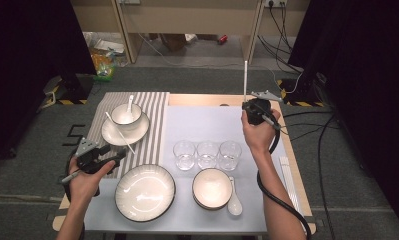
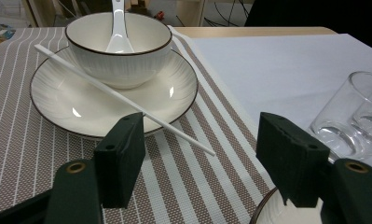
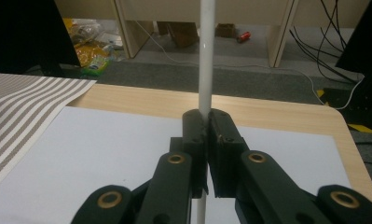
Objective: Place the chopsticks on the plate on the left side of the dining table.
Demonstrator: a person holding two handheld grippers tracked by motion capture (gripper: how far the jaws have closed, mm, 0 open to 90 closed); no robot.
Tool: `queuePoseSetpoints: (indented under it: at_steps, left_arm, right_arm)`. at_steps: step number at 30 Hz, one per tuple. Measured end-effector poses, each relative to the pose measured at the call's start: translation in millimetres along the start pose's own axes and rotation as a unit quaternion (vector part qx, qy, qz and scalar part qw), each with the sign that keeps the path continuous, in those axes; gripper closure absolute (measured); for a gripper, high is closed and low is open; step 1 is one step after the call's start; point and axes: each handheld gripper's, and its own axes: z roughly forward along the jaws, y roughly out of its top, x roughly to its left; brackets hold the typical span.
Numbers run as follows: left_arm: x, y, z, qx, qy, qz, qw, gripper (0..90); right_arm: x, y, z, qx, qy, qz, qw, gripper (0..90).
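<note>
My right gripper (image 1: 250, 106) is raised over the table's far right side, shut on a white chopstick (image 1: 245, 79) that stands upright. In the right gripper view the chopstick (image 3: 206, 51) rises from between the closed pads (image 3: 195, 128). My left gripper (image 1: 114, 155) hovers over the striped placemat (image 1: 154, 107) at the front left, open, with nothing between its fingers (image 2: 123, 156). Ahead of it a second white chopstick (image 2: 123, 100) lies slanted across a saucer (image 2: 58, 100). On the saucer stands a white bowl (image 2: 120, 56) with a spoon (image 2: 118, 32) in it.
Three clear glasses (image 1: 207, 154) stand in a row mid-table on the pale mat (image 1: 202, 120). Nearer the front are a large white plate (image 1: 145, 192), a white bowl (image 1: 212, 188) and a white spoon (image 1: 234, 202). More white sticks (image 1: 286, 172) lie at the right edge.
</note>
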Motion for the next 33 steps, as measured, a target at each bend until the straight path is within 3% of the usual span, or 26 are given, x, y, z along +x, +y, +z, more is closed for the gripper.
queuePoseSetpoints:
  at_steps: [13,33]
  left_arm:
    - [-9.1,14.6,2.6,-0.013,-0.017,0.011,0.9997,32.2]
    - [-44.3,66.3,23.4,-0.043,-0.059,0.042,0.9964,32.6]
  right_arm:
    - [12.5,3.0,3.8,-0.005,0.011,-0.006,0.9999,86.4]
    - [36.6,6.1,9.2,-0.009,0.033,-0.019,0.9992,86.4]
